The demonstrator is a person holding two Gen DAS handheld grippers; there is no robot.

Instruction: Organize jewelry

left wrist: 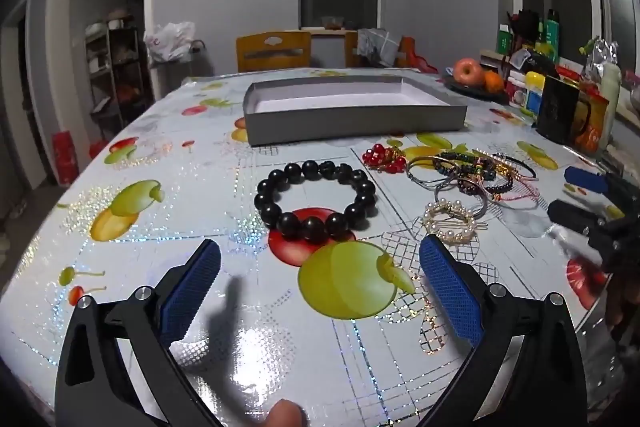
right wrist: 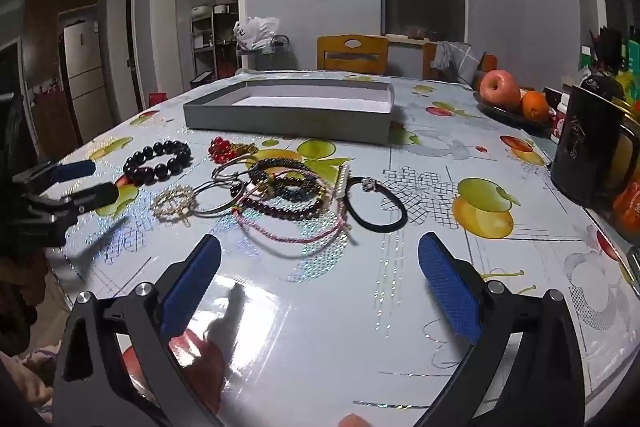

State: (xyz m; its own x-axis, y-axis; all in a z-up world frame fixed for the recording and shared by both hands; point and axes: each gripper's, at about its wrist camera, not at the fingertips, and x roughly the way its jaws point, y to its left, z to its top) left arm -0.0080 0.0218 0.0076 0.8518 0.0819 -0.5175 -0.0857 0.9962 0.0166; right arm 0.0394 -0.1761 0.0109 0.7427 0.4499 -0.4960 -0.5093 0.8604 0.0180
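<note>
**Jewelry loose on table, both tongs wide and empty**

Left wrist view: left gripper (left wrist: pixel 320 267) spread wide, holding nothing, poised above the tablecloth (left wrist: pixel 160 187). Black bead bracelet (left wrist: pixel 316 199) just ahead between the pads, likely first pick. Grey box (left wrist: pixel 352 123) beyond, empty, likely the destination.

Right wrist view: right gripper (right wrist: pixel 320 263) equally wide, empty. Tangled bracelets (right wrist: pixel 280 195) and black hair tie (right wrist: pixel 376 203) just ahead.

Both feeds look dim to me, cool indoor light from overhead. Strong glare patch on the glossy counter (left wrist: pixel 256 343) near the lens in each view, finger shadows crossing it. Heavy fisheye bending, black vignette at corners. Centre is sharp; the right tool (left wrist: pixel 576 199) blurs at the left view's edge.
</note>
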